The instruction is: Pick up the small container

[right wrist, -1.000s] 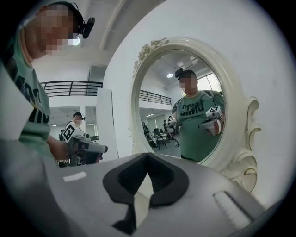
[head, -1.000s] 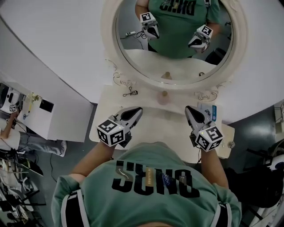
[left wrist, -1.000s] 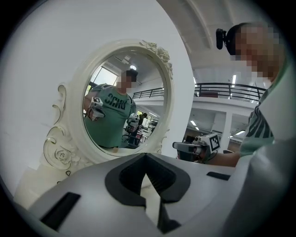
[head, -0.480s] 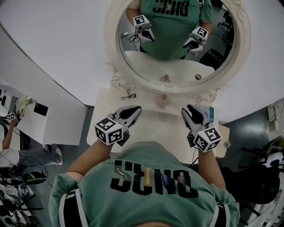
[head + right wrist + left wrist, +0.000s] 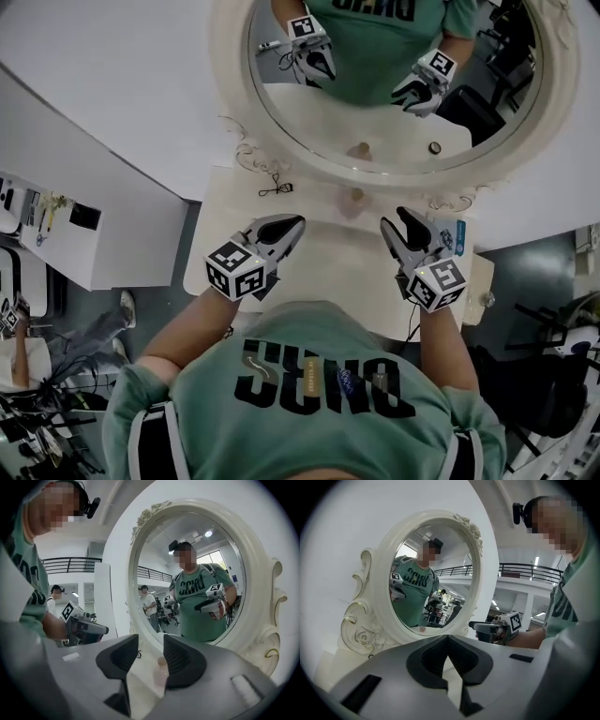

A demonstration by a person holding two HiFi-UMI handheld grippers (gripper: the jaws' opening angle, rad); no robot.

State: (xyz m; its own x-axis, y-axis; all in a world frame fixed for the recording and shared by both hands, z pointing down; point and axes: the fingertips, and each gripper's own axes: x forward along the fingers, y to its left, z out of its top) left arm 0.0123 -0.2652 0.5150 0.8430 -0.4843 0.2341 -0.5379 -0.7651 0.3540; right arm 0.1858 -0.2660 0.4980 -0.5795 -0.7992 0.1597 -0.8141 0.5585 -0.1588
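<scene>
One white bench (image 5: 328, 272) fills the middle of my head view. One round mirror in an ornate white frame (image 5: 230, 66) stands along its 12 o'clock edge.

I have two tongs over the bench. The left tongs (image 5: 298, 221) sit at 9 o'clock with their tips together on nothing. The right tongs (image 5: 396, 221) sit at 3 o'clock; their jaws have just been opening and now stand wide, pressing on nothing.

One blue-and-white packet (image 5: 451, 236) lies at 3 o'clock, beside the right tongs.

The one small container (image 5: 354, 200), pinkish with a rounded cap, stands upright at 12 o'clock at the foot of the mirror. It is at 10 o'clock from the right tongs and clear of them. I cannot tell what it holds.

One small black wire item (image 5: 275, 188) lies at 11 o'clock.
</scene>
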